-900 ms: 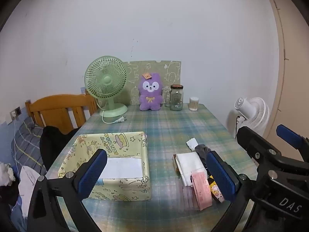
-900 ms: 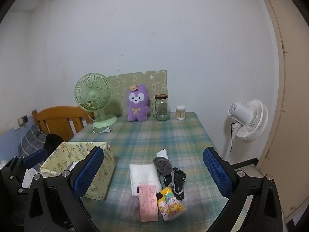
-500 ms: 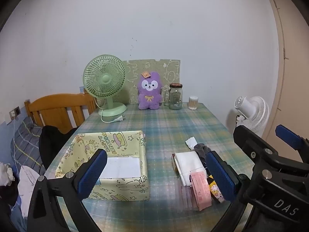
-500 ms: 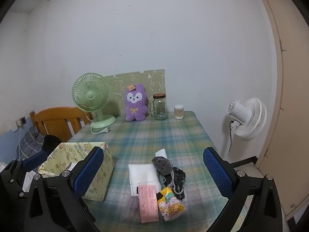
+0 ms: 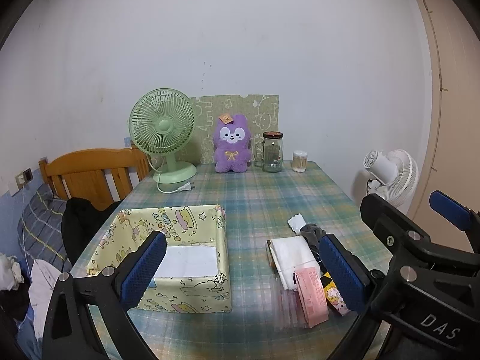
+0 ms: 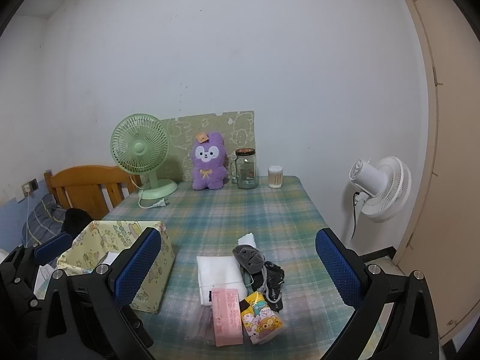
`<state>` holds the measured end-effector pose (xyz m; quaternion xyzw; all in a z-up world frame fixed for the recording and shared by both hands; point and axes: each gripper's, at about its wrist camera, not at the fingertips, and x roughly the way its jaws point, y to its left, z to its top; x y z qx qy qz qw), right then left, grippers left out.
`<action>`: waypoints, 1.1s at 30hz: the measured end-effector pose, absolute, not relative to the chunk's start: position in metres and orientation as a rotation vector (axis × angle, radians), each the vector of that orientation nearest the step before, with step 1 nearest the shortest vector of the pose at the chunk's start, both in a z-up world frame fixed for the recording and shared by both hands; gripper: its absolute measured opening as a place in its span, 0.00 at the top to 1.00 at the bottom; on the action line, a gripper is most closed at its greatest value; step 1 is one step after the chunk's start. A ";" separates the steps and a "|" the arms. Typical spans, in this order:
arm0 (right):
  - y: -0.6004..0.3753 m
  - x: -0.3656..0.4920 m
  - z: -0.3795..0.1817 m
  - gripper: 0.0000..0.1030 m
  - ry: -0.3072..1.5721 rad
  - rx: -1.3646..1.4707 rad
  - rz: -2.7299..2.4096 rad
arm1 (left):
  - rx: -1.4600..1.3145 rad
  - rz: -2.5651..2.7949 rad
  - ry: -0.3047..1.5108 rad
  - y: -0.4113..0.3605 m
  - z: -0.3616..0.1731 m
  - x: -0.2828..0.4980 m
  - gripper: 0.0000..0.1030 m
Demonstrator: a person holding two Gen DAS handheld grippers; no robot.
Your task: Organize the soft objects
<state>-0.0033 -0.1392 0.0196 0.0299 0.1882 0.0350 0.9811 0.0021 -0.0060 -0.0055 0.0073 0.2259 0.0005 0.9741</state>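
One plaid table [image 5: 264, 198] (white wall [image 5: 240, 45] behind) — cluttered

Yellow cartoon pack [image 5: 333, 292] half hidden behind left claw [image 5: 243, 270] pad; jar [image 6: 246, 168] contents possibly indistinct.

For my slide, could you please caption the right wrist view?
Open right claw hovers above soft items beside a yellow fabric box on a plaid table.
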 end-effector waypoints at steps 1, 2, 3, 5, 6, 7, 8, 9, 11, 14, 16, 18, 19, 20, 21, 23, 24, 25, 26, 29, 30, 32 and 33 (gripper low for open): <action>-0.139 -0.003 0.020 0.00 0.379 0.061 0.071 | 0.015 0.002 0.454 -0.006 -0.005 0.001 0.01; -0.139 -0.003 0.020 0.00 0.378 0.062 0.072 | 0.015 0.002 0.452 -0.006 -0.005 0.001 0.01; -0.140 -0.002 0.019 0.00 0.380 0.064 0.075 | 0.015 0.002 0.455 -0.006 -0.004 0.002 0.01; -0.139 -0.002 0.019 0.00 0.381 0.069 0.082 | 0.013 0.005 0.453 -0.006 -0.003 0.002 0.01; -0.139 -0.001 0.019 0.00 0.383 0.071 0.086 | 0.012 0.008 0.453 -0.006 -0.003 0.002 0.01; -0.139 -0.001 0.018 0.00 0.384 0.073 0.087 | 0.013 0.010 0.451 -0.006 -0.003 0.001 0.01; -0.139 -0.001 0.018 0.00 0.383 0.073 0.088 | 0.013 0.013 0.449 -0.006 -0.003 0.001 0.01; -0.139 -0.001 0.018 0.00 0.383 0.073 0.090 | 0.013 0.016 0.448 -0.006 -0.003 0.000 0.01; -0.138 -0.001 0.018 0.00 0.382 0.071 0.092 | 0.012 0.016 0.445 -0.006 -0.003 -0.001 0.01; -0.138 -0.001 0.019 0.00 0.380 0.069 0.090 | 0.007 0.009 0.447 -0.006 -0.003 -0.001 0.01; -0.137 -0.001 0.019 0.00 0.378 0.066 0.086 | 0.005 0.005 0.447 -0.005 -0.002 -0.001 0.01; -0.136 -0.002 0.019 0.00 0.376 0.064 0.081 | 0.005 0.005 0.448 -0.005 -0.002 -0.001 0.02; -0.136 -0.002 0.019 0.00 0.376 0.064 0.079 | 0.005 0.007 0.447 -0.005 -0.002 -0.001 0.02; -0.136 -0.003 0.019 0.00 0.374 0.064 0.077 | 0.005 0.006 0.447 -0.005 -0.002 -0.001 0.02; -0.136 -0.003 0.019 0.00 0.373 0.065 0.077 | 0.004 0.006 0.448 -0.005 -0.002 -0.001 0.02; -0.136 -0.003 0.019 0.00 0.374 0.065 0.078 | 0.006 0.006 0.448 -0.005 -0.002 -0.001 0.02; -0.136 -0.003 0.018 0.00 0.374 0.063 0.078 | 0.006 0.006 0.448 -0.005 -0.002 -0.001 0.02; -0.136 -0.004 0.018 0.00 0.374 0.063 0.077 | 0.006 0.006 0.447 -0.005 -0.002 -0.001 0.02; -0.136 -0.004 0.018 0.00 0.374 0.062 0.078 | 0.006 0.006 0.449 -0.005 -0.002 -0.001 0.02; -0.136 -0.004 0.019 0.00 0.373 0.064 0.077 | 0.006 0.005 0.450 -0.005 -0.002 -0.001 0.02; -0.136 -0.004 0.019 0.00 0.373 0.064 0.077 | 0.005 0.005 0.449 -0.005 -0.001 -0.001 0.02; -0.136 -0.004 0.019 0.00 0.374 0.064 0.078 | 0.006 0.004 0.449 -0.005 -0.001 -0.001 0.02; -0.136 -0.004 0.019 0.00 0.374 0.064 0.078 | 0.006 0.005 0.448 -0.005 -0.001 -0.001 0.02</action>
